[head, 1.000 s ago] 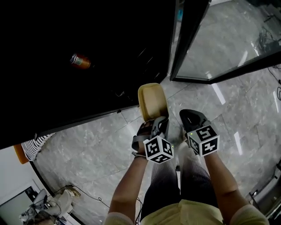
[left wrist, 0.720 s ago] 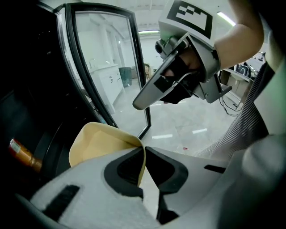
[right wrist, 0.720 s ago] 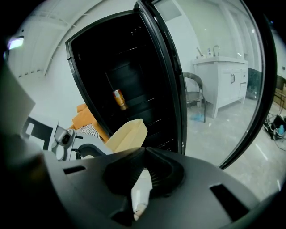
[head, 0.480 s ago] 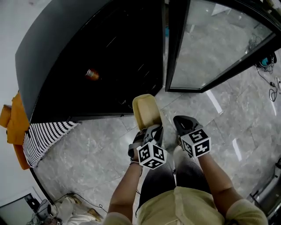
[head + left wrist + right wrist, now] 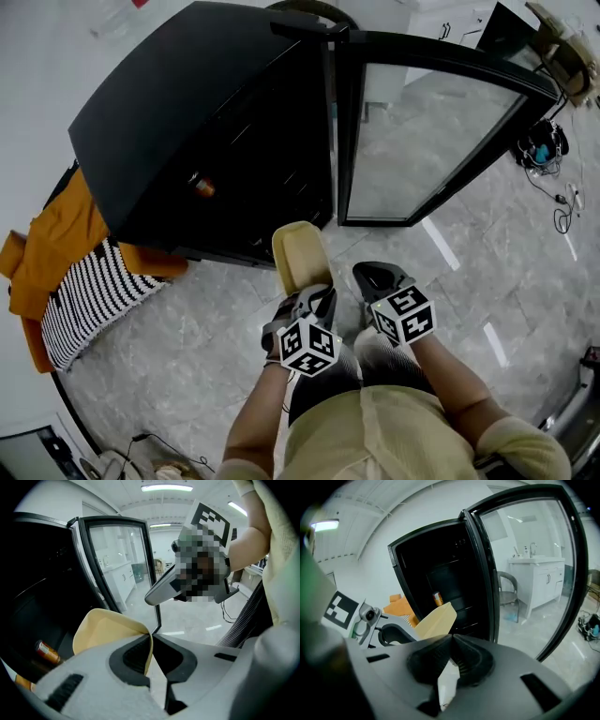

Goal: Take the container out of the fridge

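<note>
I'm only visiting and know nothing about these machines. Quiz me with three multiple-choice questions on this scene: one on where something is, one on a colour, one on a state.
1. Where is the can? A in the fridge; B on the floor; C on top of the fridge.
2. What colour is the container? A blue; B pale yellow; C green.
3. What are the left tongs doing? A gaping empty; B shut on the container's rim; C holding the can.

Answers: A, it sits in the dark interior; B, it looks pale yellow in every view; B, both jaws pinch the rim.
</note>
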`<control>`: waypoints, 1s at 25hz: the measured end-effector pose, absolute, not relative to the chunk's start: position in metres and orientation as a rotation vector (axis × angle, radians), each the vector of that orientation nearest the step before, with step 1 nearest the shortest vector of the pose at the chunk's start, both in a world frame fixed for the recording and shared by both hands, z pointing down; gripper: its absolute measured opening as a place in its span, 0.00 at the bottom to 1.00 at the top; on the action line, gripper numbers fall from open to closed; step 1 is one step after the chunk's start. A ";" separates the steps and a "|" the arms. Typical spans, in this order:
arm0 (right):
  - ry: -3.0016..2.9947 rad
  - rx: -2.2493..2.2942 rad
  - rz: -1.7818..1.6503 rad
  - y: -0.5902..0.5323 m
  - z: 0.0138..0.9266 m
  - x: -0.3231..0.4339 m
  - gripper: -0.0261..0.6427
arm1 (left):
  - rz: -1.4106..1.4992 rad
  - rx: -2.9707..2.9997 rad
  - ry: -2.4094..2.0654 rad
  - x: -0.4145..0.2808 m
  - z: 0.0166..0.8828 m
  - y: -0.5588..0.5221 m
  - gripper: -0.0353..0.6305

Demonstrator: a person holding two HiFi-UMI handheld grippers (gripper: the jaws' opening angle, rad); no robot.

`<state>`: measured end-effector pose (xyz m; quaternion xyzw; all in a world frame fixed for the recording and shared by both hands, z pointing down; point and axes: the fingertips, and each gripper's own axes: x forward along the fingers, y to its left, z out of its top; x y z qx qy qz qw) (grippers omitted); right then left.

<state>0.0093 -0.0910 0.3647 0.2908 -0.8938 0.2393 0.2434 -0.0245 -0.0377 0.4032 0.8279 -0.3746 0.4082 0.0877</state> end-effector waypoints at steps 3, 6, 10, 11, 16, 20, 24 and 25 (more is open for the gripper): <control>-2.456 0.786 0.644 -0.090 0.351 0.012 0.08 | 1.167 2.453 -1.138 -0.023 0.388 -0.038 0.11; -2.465 0.770 0.627 -0.085 0.339 0.014 0.08 | 1.056 2.426 -1.159 -0.021 0.370 -0.037 0.11; -2.478 0.775 0.618 -0.084 0.326 0.017 0.08 | 1.037 2.428 -1.166 -0.021 0.355 -0.033 0.11; -2.482 0.780 0.621 -0.084 0.323 0.018 0.08 | 1.053 2.432 -1.168 -0.022 0.353 -0.032 0.11; -2.513 0.785 0.599 -0.083 0.307 0.018 0.08 | 1.081 2.447 -1.188 -0.029 0.337 -0.029 0.11; -2.546 0.808 0.596 -0.082 0.295 0.020 0.08 | 1.040 2.444 -1.218 -0.032 0.327 -0.029 0.11; -2.569 0.817 0.587 -0.081 0.285 0.020 0.08 | 0.997 2.436 -1.247 -0.035 0.320 -0.029 0.11; -2.573 0.817 0.589 -0.081 0.283 0.020 0.08 | 0.981 2.433 -1.250 -0.035 0.318 -0.029 0.11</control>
